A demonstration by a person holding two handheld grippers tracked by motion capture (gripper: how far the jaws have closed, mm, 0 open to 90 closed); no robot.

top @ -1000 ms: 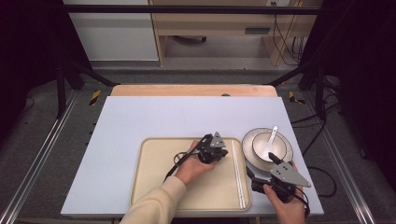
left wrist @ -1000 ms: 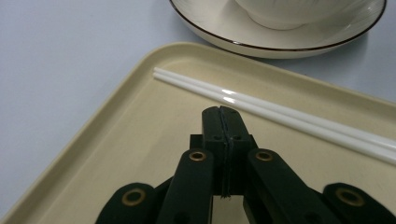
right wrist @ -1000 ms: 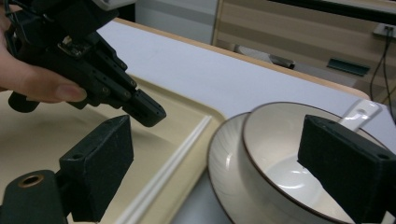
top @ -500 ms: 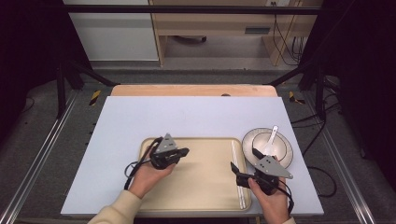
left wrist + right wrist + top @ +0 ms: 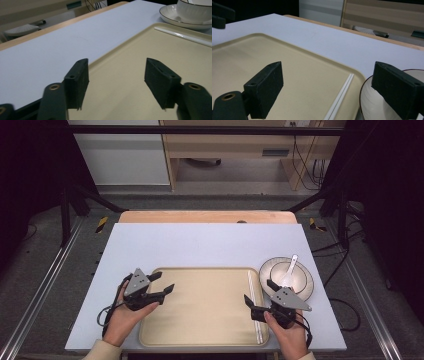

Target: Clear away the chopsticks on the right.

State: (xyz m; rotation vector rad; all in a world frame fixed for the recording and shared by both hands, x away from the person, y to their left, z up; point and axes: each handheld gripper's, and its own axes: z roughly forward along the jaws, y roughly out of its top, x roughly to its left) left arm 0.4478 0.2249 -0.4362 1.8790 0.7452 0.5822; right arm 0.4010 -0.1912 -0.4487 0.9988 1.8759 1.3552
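I hold my left gripper over the nine o'clock edge of the beige rectangular plastic tray, and its jaws have just been opening; they now stand moderately apart with nothing between them, as the left gripper view shows bare tray between the pads. My right gripper hangs over the tray's three o'clock edge with its jaws wide and empty too. Directly beneath it lies the pair of slim white chopsticks, side by side along the tray's three o'clock rim and pointing toward twelve o'clock. Just beside the tray, at about four o'clock on the light grey counter, sits the white dark-rimmed bowl on its saucer with a white ceramic spoon resting in it. I judge the table setting well along: the chopsticks appear placed, and the bowl and spoon stand ready. What is left, as far as I can tell, is small: perhaps squaring the tray or shifting the bowl set onto it, though I cannot tell which is meant.
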